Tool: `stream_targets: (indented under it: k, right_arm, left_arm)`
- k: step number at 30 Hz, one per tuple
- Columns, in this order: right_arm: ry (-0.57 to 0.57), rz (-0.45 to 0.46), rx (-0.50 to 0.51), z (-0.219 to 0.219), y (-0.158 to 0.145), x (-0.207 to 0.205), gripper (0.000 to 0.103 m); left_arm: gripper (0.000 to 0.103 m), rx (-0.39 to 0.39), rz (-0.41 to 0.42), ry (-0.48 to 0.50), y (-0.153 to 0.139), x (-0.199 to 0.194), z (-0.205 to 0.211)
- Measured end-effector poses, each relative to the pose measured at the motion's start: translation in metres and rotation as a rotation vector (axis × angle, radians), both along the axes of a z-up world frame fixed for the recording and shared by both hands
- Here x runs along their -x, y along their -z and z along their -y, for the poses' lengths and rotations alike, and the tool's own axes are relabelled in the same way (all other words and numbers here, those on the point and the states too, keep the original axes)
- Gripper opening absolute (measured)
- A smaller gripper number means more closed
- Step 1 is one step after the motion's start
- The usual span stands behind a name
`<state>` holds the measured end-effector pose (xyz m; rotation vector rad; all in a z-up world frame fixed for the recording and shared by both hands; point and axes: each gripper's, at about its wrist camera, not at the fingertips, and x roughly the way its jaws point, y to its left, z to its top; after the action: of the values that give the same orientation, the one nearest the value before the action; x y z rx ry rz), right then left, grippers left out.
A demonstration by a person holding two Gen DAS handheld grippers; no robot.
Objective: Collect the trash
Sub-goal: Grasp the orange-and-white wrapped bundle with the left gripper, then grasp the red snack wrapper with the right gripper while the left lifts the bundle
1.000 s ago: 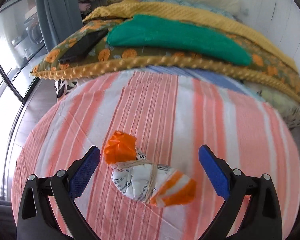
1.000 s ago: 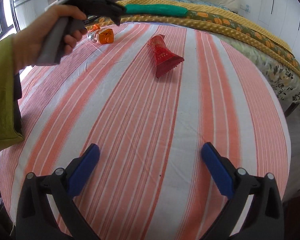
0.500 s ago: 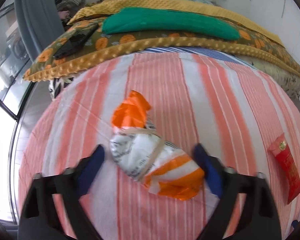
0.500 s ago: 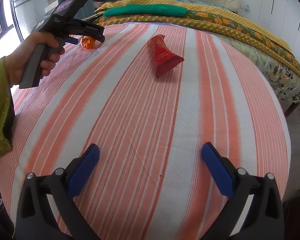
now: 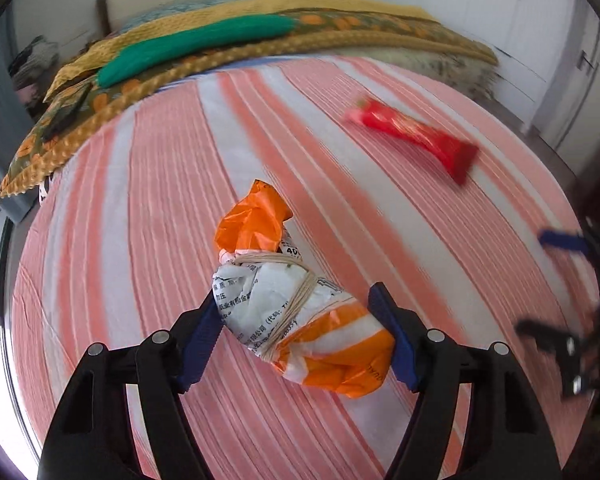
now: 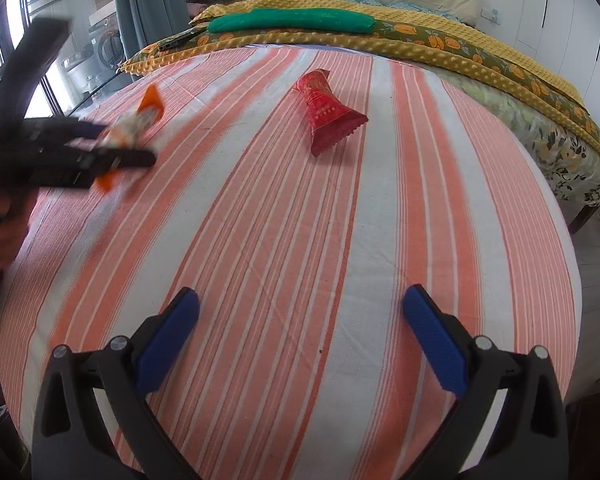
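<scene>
Your left gripper (image 5: pixel 300 332) is closing on the orange-and-white string-tied plastic bundle (image 5: pixel 296 312), pads pressing its sides near the striped bedsheet's (image 6: pixel 300 240) left edge. Right gripper (image 6: pixel 300 336) gapes empty; crumpled red foil wrapper (image 6: pixel 326 114) awaits mid-sheet.

Bed had a peach-and-white striped sheet (image 6: pixel 284 240); a green cushion (image 6: pixel 296 20) lay on a mustard dotted blanket (image 6: pixel 452 62); grey curtain (image 6: pixel 140 4) hung behind.
</scene>
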<state>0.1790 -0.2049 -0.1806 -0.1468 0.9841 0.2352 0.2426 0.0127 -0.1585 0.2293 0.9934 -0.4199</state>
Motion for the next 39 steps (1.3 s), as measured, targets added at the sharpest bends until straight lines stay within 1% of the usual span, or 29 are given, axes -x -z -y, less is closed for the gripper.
stream_targets:
  k: [2, 3, 5, 6, 8, 10, 12, 14, 15, 16, 19, 20, 21, 22, 23, 24, 26, 27, 31, 33, 34, 37, 38, 39]
  right_arm:
    - [0.0, 0.0, -0.001, 0.0, 0.0, 0.0, 0.098]
    - [0.0, -0.001, -0.003, 0.0, 0.0, 0.0, 0.098]
    - [-0.001, -0.003, -0.01, 0.0, 0.0, -0.001, 0.099]
    - [-0.009, -0.005, -0.008, 0.0, 0.0, -0.001, 0.098]
    - [-0.049, -0.037, 0.0, 0.0, -0.002, -0.006, 0.098]
    - [-0.063, -0.073, -0.006, 0.002, -0.006, -0.018, 0.098]
    - [-0.039, -0.055, -0.003, 0.007, -0.019, -0.038, 0.098]
    - [-0.043, -0.044, -0.006, 0.004, -0.031, -0.063, 0.098]
    - [-0.057, -0.063, -0.001, -0.001, -0.032, -0.081, 0.097]
    - [-0.065, -0.072, 0.004, -0.004, -0.032, -0.091, 0.096]
    - [-0.108, -0.099, 0.044, -0.023, -0.027, -0.123, 0.089]
    - [-0.106, -0.108, 0.058, -0.027, -0.022, -0.132, 0.084]
    - [-0.097, -0.11, 0.068, -0.029, -0.018, -0.138, 0.069]
    - [-0.09, -0.114, 0.067, -0.028, -0.016, -0.141, 0.06]
    - [-0.072, -0.131, 0.054, -0.026, -0.013, -0.146, 0.043]
    - [-0.046, -0.14, 0.033, -0.023, -0.011, -0.146, 0.032]
    - [-0.015, -0.135, -0.019, -0.013, -0.015, -0.134, 0.032]
    - [-0.011, -0.129, -0.028, -0.012, -0.018, -0.127, 0.032]
    - [0.032, -0.115, -0.074, -0.007, -0.023, -0.072, 0.032]
    - [0.039, -0.099, -0.085, -0.013, -0.024, -0.041, 0.032]
    - [0.028, -0.092, -0.107, -0.017, -0.024, -0.025, 0.032]
    - [0.018, -0.052, -0.121, -0.03, -0.022, 0.005, 0.032]
    - [0.02, -0.031, -0.11, -0.033, -0.021, 0.009, 0.034]
    - [0.021, -0.016, -0.103, -0.034, -0.02, 0.01, 0.043]
  left_arm:
    - [0.076, -0.005, 0.018, -0.002, 0.002, 0.013, -0.003]
    - [0.083, -0.012, 0.025, -0.012, 0.003, 0.017, -0.006]
    - [0.089, -0.03, 0.033, -0.047, 0.005, 0.02, -0.017]
    - [0.091, -0.029, 0.03, -0.063, 0.005, 0.021, -0.023]
    - [0.093, -0.007, 0.019, -0.085, 0.005, 0.023, -0.034]
    - [0.094, -0.008, 0.03, -0.097, 0.005, 0.024, -0.041]
    - [0.096, 0.004, 0.04, -0.105, 0.006, 0.027, -0.045]
    - [0.097, 0.002, 0.045, -0.107, 0.006, 0.029, -0.044]
    - [0.097, 0.0, 0.046, -0.11, 0.006, 0.028, -0.044]
    - [0.097, 0.002, 0.045, -0.111, 0.006, 0.029, -0.044]
    - [0.098, 0.007, 0.043, -0.111, 0.007, 0.029, -0.045]
    - [0.098, 0.005, 0.044, -0.112, 0.007, 0.029, -0.044]
    - [0.098, 0.004, 0.044, -0.113, 0.007, 0.029, -0.045]
    - [0.098, 0.005, 0.044, -0.113, 0.008, 0.029, -0.045]
    - [0.098, 0.005, 0.044, -0.113, 0.008, 0.029, -0.045]
    - [0.098, 0.005, 0.044, -0.112, 0.008, 0.029, -0.045]
    - [0.098, 0.004, 0.044, -0.112, 0.008, 0.029, -0.045]
    - [0.098, 0.005, 0.044, -0.112, 0.008, 0.029, -0.045]
    - [0.098, 0.004, 0.045, -0.113, 0.008, 0.029, -0.045]
    - [0.098, 0.004, 0.045, -0.113, 0.008, 0.029, -0.045]
    - [0.098, 0.003, 0.045, -0.113, 0.008, 0.029, -0.045]
    - [0.099, 0.002, 0.046, -0.116, 0.008, 0.029, -0.046]
    - [0.098, 0.002, 0.046, -0.116, 0.008, 0.029, -0.046]
    - [0.098, 0.003, 0.046, -0.116, 0.008, 0.029, -0.046]
